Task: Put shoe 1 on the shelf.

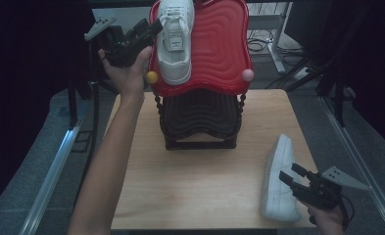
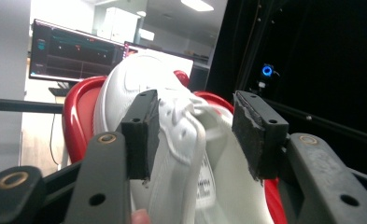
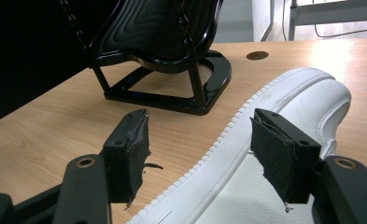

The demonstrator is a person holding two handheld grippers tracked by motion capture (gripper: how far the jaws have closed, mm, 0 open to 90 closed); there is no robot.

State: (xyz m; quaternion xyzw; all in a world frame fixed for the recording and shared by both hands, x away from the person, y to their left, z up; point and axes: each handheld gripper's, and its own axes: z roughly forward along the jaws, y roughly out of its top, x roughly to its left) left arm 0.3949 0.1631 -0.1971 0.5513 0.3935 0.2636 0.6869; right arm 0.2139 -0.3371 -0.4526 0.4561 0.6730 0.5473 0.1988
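Left arm stretched far up the left side, bare forearm nearly straight, hand wrapped round the left gripper (image 1: 143, 30) at far left, pointing right. Jaws apart, pads pressing nothing. Right hand (image 1: 327, 215) low at near right, right gripper (image 1: 292, 174) angled up-left, jaws also spread wide, nothing clamped.

White shoe (image 1: 176, 36) upright on red rack shelf (image 1: 224, 44); 2nd shoe (image 1: 277, 178) on its side, table (image 1: 190, 181).

Bare forearms, black grippers (image 1: 301, 178) with grey three-cornered plates (brass-ringed screw holes, frayed fingers (image 3: 133, 140)).
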